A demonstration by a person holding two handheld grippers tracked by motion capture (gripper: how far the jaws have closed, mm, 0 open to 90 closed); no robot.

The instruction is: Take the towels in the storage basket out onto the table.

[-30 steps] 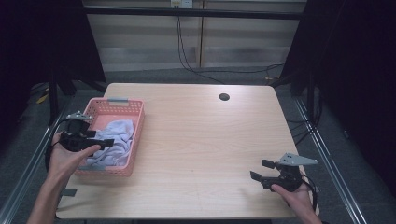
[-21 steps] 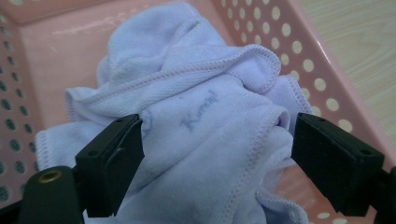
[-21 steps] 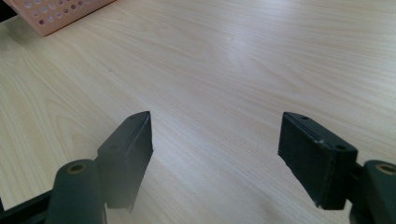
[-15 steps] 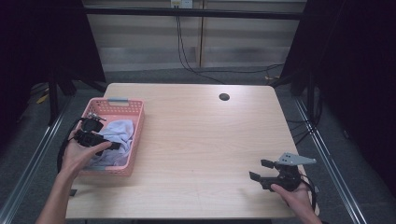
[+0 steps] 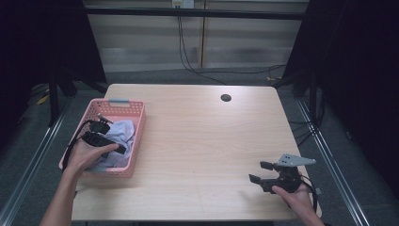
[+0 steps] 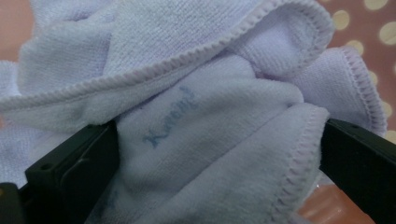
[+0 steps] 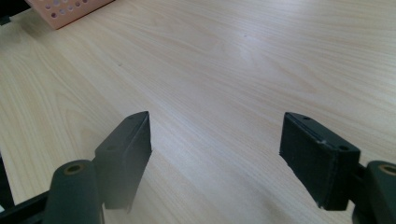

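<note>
Your left tool [image 5: 110,146] is down in the pink basket [image 5: 137,141], its jaws spread wide around a bunched fold of the towel [image 6: 210,126]. Your right tool [image 5: 261,173] rests apart, jaws spread, over the bare counter [image 5: 197,141].

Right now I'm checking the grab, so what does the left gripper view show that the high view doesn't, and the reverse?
Left gripper view: pale lilac towel bunched between wide-apart jaws, with stitched hems and faint blue lettering. High view: the whole table, the right gripper open above it, the left gripper dipped into the basket. Both show towel in the pink basket.
</note>
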